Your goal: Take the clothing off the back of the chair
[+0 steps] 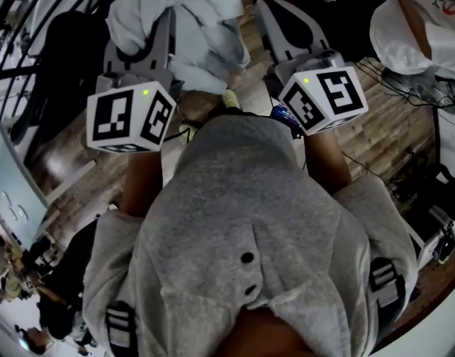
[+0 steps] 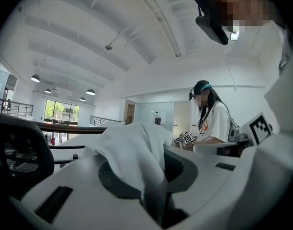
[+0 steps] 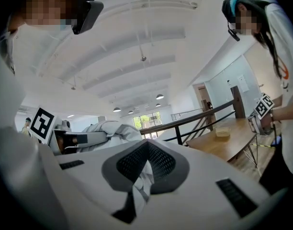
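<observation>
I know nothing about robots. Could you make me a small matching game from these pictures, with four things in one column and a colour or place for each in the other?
Things:
1. pale garment
2. hooded top
3. wooden table
4. marker cube

Descriptions:
A. grey
B. black and white squares
C. pinched by the left gripper and the right gripper
D. beside a railing

Pairs: 1-C, 2-A, 3-D, 4-B

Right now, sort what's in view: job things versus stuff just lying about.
Job: pale white fabric garment, black chair back, left claw and right claw, both clamped on the garment.
Lying about: long wooden table, small pale tray on it, black floor cables.
</observation>
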Demonstrator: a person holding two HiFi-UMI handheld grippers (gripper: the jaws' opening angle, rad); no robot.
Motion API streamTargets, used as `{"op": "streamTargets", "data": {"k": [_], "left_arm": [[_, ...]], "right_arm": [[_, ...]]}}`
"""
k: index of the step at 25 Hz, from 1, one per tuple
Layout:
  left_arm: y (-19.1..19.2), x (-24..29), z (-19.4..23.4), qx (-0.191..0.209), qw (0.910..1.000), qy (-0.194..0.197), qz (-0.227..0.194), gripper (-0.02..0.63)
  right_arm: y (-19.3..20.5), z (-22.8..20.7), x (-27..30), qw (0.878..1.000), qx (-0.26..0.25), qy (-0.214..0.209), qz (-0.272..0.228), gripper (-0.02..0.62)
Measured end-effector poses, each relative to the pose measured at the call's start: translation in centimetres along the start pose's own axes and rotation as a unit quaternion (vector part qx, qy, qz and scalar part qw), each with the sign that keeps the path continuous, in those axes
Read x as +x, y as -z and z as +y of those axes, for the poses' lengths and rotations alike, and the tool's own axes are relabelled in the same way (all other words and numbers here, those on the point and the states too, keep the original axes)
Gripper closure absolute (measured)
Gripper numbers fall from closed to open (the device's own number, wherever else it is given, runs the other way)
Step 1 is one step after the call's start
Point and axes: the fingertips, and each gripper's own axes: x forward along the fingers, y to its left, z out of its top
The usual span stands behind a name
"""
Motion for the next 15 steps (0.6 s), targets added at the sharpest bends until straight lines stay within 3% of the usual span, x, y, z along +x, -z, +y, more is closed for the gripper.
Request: {"op": "streamTargets", "data": {"k": [7, 15], "left_arm": [[0.1, -1.7, -0.3, 0.017, 0.9999, -0.002, 0.001, 0.517], [-0.2, -7.4, 4.1, 0.008, 0.9998, -0.005, -0.014, 0.517]], "right_arm": [[0.2, 0.7, -0.1, 1.0, 0.008, 0.007, 0.007, 0.585], [1.5, 7.4, 1.1, 1.0, -0.009, 0.004, 0.012, 0.586]]}}
